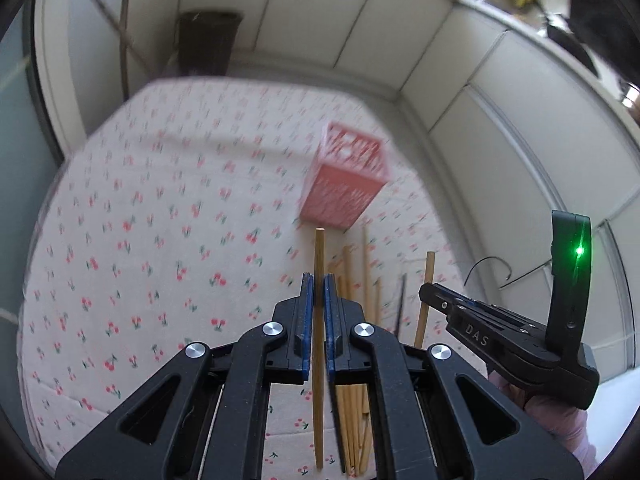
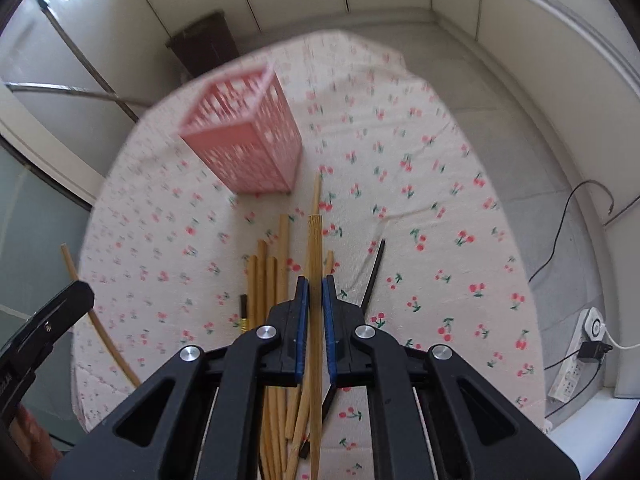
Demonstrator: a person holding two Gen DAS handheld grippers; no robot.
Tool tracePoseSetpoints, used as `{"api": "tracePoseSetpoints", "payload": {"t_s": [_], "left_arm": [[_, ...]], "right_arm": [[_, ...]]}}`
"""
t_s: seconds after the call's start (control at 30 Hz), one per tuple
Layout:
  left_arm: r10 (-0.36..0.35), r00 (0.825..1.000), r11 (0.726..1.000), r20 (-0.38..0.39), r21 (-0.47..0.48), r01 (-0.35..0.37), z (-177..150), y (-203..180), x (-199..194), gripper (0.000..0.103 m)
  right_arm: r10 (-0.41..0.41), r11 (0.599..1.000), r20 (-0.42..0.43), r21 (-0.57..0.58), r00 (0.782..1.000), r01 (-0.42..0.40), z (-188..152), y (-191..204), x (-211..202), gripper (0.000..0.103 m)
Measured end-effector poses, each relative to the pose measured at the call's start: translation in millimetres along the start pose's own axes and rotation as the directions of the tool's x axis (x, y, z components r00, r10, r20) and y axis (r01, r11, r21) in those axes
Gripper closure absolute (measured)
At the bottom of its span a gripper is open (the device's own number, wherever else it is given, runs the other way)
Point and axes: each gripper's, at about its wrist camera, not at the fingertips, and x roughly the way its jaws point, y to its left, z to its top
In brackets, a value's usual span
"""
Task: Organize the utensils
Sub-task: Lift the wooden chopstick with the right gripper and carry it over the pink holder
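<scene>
A pink slotted utensil holder (image 1: 346, 176) stands upright on the cherry-print cloth; it also shows in the right wrist view (image 2: 244, 136). My left gripper (image 1: 319, 280) is shut on a round wooden chopstick (image 1: 319, 252) that points toward the holder, held above the cloth. My right gripper (image 2: 316, 282) is shut on a flat bamboo chopstick (image 2: 315, 248). A pile of wooden chopsticks (image 2: 268, 276) lies on the cloth under and left of it, with a black chopstick (image 2: 374, 272) to the right. The right gripper (image 1: 436, 294) appears in the left wrist view, holding its chopstick (image 1: 426, 292).
The cloth-covered table (image 2: 420, 184) is round-edged. A dark bin (image 2: 204, 44) stands on the floor beyond it. A power strip (image 2: 576, 364) and cables lie on the floor at right. The left gripper's body (image 2: 40, 320) shows at the left edge.
</scene>
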Motion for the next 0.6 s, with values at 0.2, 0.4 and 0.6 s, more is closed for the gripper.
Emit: {"api": "tracePoseSetpoints", "payload": {"t_s": [0.2,0.4,0.6], "left_arm": [[-0.039,0.99,0.995,0.138,0.094,0.026,-3,-26,-55,0.098],[-0.028,0.965,0.993,0.262,0.119,-0.003,17,-47,-95,0.098],[-0.004,0.938,0.994,0.345,0.1,-0.033,65,-60,-110,0.098]], "right_arm": [[0.023,0.999,0.174,-0.028,0.984,-0.018,-7,7,-70,0.095],[0.053,0.998,0.295,0.019,0.954,-0.061,-1,-6,-131,0.095],[0.103,0.984,0.427,0.089,0.898,-0.156,42,-16,-178,0.095]]}}
